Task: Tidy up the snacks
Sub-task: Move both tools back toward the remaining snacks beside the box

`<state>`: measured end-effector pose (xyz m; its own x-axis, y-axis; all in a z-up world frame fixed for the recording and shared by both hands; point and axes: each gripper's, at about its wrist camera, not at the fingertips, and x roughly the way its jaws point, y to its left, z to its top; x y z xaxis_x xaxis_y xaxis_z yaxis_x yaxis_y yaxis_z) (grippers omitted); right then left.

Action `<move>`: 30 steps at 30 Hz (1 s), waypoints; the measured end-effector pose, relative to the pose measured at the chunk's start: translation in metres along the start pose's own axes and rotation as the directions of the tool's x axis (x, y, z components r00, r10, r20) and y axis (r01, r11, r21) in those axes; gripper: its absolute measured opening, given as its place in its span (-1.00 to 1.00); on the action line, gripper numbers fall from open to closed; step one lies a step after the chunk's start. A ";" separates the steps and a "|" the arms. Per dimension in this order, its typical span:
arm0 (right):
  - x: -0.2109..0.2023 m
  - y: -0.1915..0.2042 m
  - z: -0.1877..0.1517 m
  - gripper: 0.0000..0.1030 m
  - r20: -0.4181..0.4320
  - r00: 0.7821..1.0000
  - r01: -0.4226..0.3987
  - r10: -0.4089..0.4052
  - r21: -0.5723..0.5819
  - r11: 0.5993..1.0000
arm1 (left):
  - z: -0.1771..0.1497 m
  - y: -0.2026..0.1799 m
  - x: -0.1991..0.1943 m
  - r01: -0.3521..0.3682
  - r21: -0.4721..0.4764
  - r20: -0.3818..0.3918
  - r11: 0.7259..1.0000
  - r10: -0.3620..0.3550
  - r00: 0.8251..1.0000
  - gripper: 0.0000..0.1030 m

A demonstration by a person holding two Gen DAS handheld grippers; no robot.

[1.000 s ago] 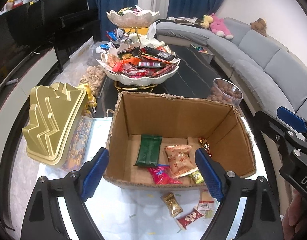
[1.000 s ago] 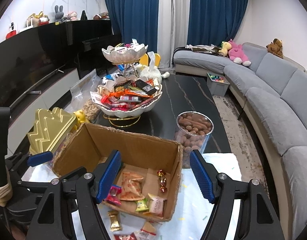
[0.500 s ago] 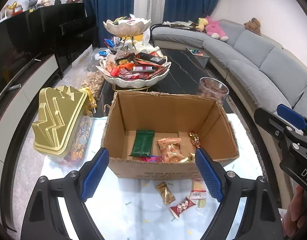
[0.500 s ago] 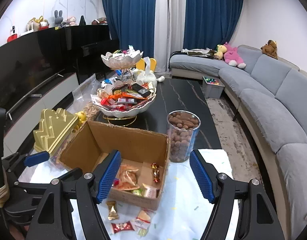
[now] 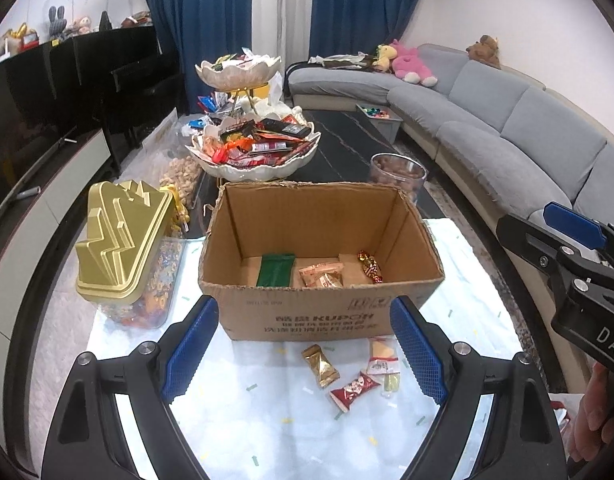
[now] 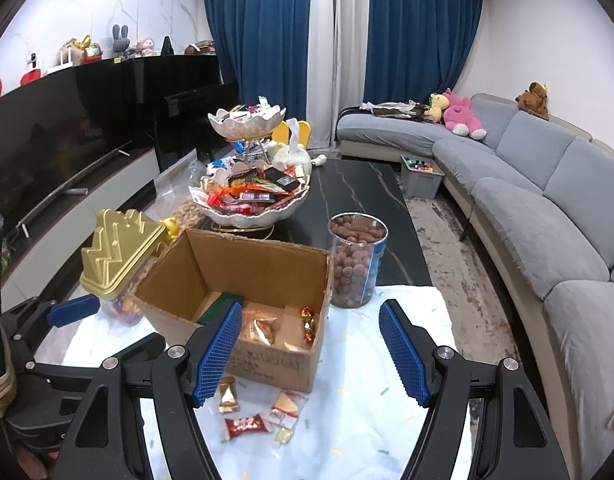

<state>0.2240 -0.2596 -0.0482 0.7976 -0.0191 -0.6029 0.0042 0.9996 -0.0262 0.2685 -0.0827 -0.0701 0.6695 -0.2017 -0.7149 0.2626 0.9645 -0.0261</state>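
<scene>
Blue-padded left gripper (image 5: 303,346) and right gripper (image 6: 311,354) both gape empty above loose wrapped snacks (image 5: 349,372) lying before the brown cardboard box (image 5: 319,312), so a shallow pinch might skid thin wrappers away.

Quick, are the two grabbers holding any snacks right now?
Left gripper: jaws open, holding nothing.
Right gripper: jaws open, holding nothing.
</scene>
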 end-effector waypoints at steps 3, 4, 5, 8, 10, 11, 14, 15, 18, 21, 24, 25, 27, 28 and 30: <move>-0.008 0.001 -0.005 0.39 0.004 1.000 0.001 -0.001 -0.001 1.000 | -0.005 -0.002 -0.008 0.000 0.008 0.014 1.000 0.000 1.000 0.70; -0.012 0.002 -0.008 0.39 0.005 1.000 0.002 -0.002 -0.003 1.000 | -0.007 -0.003 -0.011 0.001 0.011 0.019 1.000 -0.001 1.000 0.70; -0.013 0.003 -0.010 0.39 0.006 1.000 0.002 -0.002 -0.004 1.000 | -0.009 -0.004 -0.014 0.000 0.014 0.023 1.000 -0.001 1.000 0.70; -0.018 0.005 -0.015 0.39 0.003 1.000 0.005 -0.005 -0.003 1.000 | -0.016 -0.006 -0.020 0.003 0.022 0.032 1.000 -0.004 0.999 0.70; -0.022 0.005 -0.019 0.39 0.005 1.000 0.009 -0.009 -0.004 1.000 | -0.021 -0.007 -0.022 0.002 0.029 0.036 1.000 -0.003 0.999 0.70; -0.025 0.006 -0.022 0.39 0.006 1.000 0.011 -0.011 -0.006 1.000 | -0.023 -0.007 -0.023 0.002 0.031 0.036 1.000 -0.003 0.999 0.70; -0.029 0.007 -0.029 0.39 0.007 1.000 0.013 -0.013 -0.008 1.000 | -0.029 -0.008 -0.026 0.003 0.035 0.040 0.999 -0.005 0.999 0.70; -0.030 0.007 -0.032 0.39 0.008 1.000 0.015 -0.015 -0.011 1.000 | -0.032 -0.009 -0.028 0.003 0.040 0.043 0.999 -0.005 0.999 0.70; -0.032 0.006 -0.038 0.39 0.008 1.000 0.016 -0.016 -0.013 1.000 | -0.041 -0.012 -0.029 0.001 0.053 0.050 0.999 -0.004 0.999 0.70; -0.033 0.005 -0.047 0.39 0.006 1.000 0.017 -0.017 -0.015 1.000 | -0.049 -0.012 -0.026 0.003 0.058 0.041 0.998 -0.006 0.999 0.70; -0.033 0.004 -0.054 0.39 0.010 1.000 0.021 -0.021 -0.020 1.000 | -0.057 -0.017 -0.024 0.004 0.076 0.041 0.997 -0.007 0.999 0.70; -0.032 0.004 -0.058 0.39 0.013 1.000 0.021 -0.021 -0.020 1.000 | -0.059 -0.019 -0.023 0.005 0.082 0.043 0.997 -0.009 0.999 0.70; -0.030 0.003 -0.065 0.39 0.013 1.000 0.021 -0.021 -0.020 1.000 | -0.066 -0.022 -0.020 0.008 0.094 0.046 0.996 -0.013 0.999 0.70; -0.028 0.002 -0.068 0.39 0.011 1.000 0.019 -0.019 -0.020 1.000 | -0.069 -0.023 -0.018 0.011 0.099 0.046 0.995 -0.015 0.999 0.70; -0.023 0.000 -0.076 0.39 0.007 1.000 0.008 -0.008 -0.021 1.000 | -0.076 -0.026 -0.013 0.018 0.110 0.042 0.994 -0.023 0.999 0.70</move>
<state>0.1597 -0.2605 -0.0945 0.8017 -0.0273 -0.5971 -0.0017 0.9989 -0.0478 0.2001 -0.0925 -0.1135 0.6921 -0.2304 -0.6841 0.3492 0.9363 0.0380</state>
